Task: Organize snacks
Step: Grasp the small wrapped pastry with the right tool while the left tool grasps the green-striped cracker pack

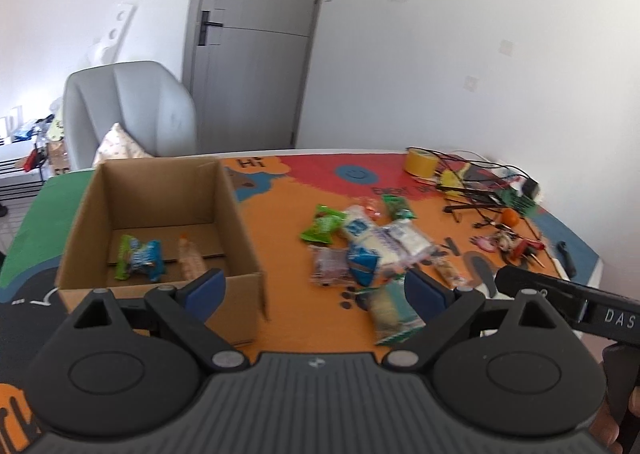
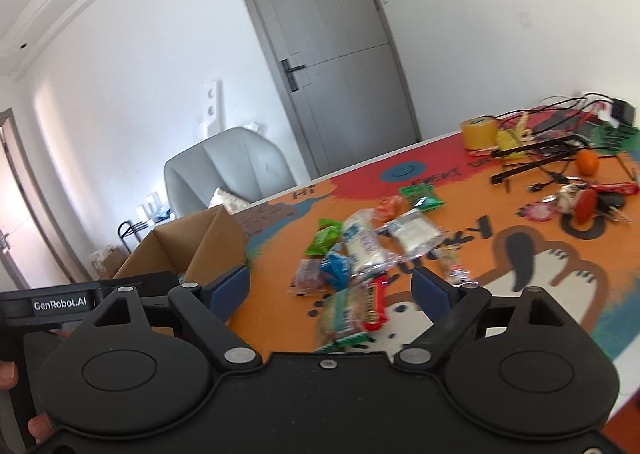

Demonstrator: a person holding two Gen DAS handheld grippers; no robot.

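An open cardboard box (image 1: 236, 213) stands on the left of the table, with a green-and-blue packet (image 1: 138, 256) and an orange packet (image 1: 190, 260) on its floor. A pile of snack packets (image 1: 372, 244) lies to its right on the orange mat. My left gripper (image 1: 314, 288) is open and holds nothing, its left finger before the box's near wall. In the right wrist view the same box (image 2: 216, 240) and snack pile (image 2: 360, 250) appear. My right gripper (image 2: 332, 292) is open, empty, above a green-edged packet (image 2: 344, 318) and a red packet (image 2: 376, 304).
A yellow tape roll (image 1: 420, 162), tangled black cables (image 1: 476, 189), an orange fruit (image 1: 511, 217) and small tools crowd the table's far right. A grey armchair (image 1: 132, 109) stands behind the box and a grey door (image 1: 260, 41) beyond. The other gripper's black body (image 1: 568, 300) enters at the right.
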